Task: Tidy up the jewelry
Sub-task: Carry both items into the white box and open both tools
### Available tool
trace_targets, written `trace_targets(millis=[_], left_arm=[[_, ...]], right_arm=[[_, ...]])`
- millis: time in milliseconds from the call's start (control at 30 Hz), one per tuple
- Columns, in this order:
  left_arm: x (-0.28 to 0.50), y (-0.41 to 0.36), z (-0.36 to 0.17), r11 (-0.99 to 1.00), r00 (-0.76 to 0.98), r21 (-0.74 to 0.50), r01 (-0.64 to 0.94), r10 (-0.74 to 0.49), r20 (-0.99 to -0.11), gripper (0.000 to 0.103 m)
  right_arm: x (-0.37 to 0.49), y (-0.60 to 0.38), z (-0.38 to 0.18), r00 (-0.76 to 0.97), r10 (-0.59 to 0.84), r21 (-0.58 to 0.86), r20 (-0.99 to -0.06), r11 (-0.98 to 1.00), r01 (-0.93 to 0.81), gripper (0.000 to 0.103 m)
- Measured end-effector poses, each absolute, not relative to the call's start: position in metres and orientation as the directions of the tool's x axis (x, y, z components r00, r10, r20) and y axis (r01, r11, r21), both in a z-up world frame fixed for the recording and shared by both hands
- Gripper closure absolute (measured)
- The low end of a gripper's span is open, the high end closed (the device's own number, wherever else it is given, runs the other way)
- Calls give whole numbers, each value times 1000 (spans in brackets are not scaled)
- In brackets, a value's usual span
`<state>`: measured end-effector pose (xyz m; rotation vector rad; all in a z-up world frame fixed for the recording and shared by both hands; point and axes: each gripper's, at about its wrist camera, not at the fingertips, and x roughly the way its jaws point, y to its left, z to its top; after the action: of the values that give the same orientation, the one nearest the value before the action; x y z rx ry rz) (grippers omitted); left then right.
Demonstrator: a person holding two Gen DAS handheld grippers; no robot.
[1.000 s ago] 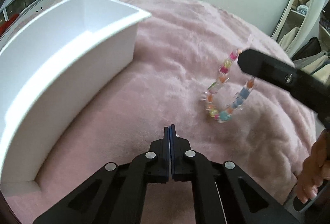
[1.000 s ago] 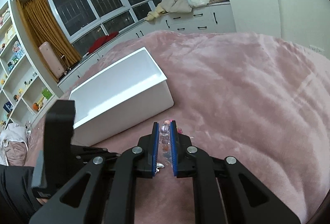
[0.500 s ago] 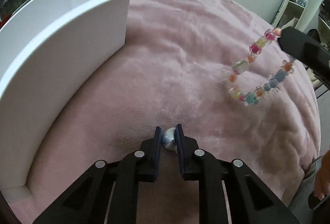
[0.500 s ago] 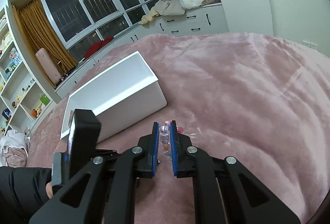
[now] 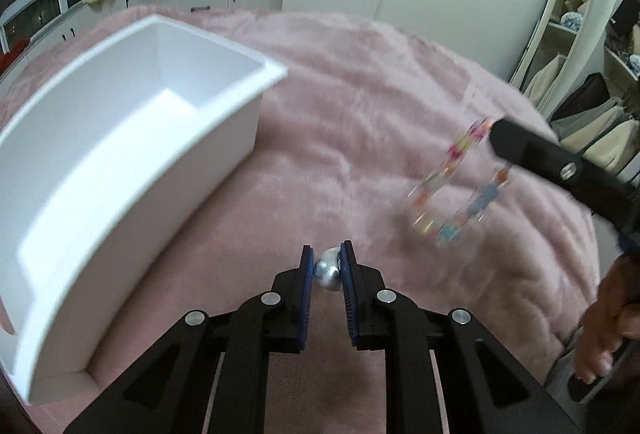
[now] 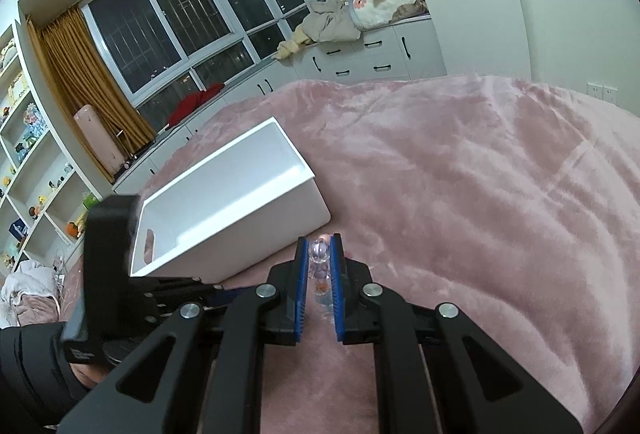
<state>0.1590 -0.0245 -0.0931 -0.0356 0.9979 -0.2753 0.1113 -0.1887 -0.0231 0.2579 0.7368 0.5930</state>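
My left gripper (image 5: 327, 254) is shut on a silver ball bead (image 5: 329, 271), held above the pink blanket (image 5: 340, 122) just right of the white box (image 5: 132, 122). My right gripper (image 6: 320, 246) is shut on a bead bracelet (image 6: 320, 266). In the left wrist view the colourful bracelet (image 5: 460, 186) hangs blurred from the right gripper's finger (image 5: 560, 166) at the right. The white box (image 6: 224, 202) shows open and empty ahead-left in the right wrist view, with the left gripper's body (image 6: 108, 266) in front of its near end.
The pink fluffy blanket (image 6: 460, 194) covers the bed. White drawers with piled clothes (image 6: 360, 14) stand under the windows. A shelf unit (image 6: 32, 162) is at the left. A wardrobe (image 5: 580, 54) stands at the right in the left wrist view.
The left gripper went from fully shut and empty to gripping the silver bead and has lifted with it. The right gripper has kept the bracelet, which swings.
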Motion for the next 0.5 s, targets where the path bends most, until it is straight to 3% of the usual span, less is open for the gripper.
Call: trace_targets(millis=[500], left_arm=[[164,23,-7,987,657,-75,139,-149,-739,84]], right_arm=[[138,-147,29,616,578,314,-536,813,-489,92]])
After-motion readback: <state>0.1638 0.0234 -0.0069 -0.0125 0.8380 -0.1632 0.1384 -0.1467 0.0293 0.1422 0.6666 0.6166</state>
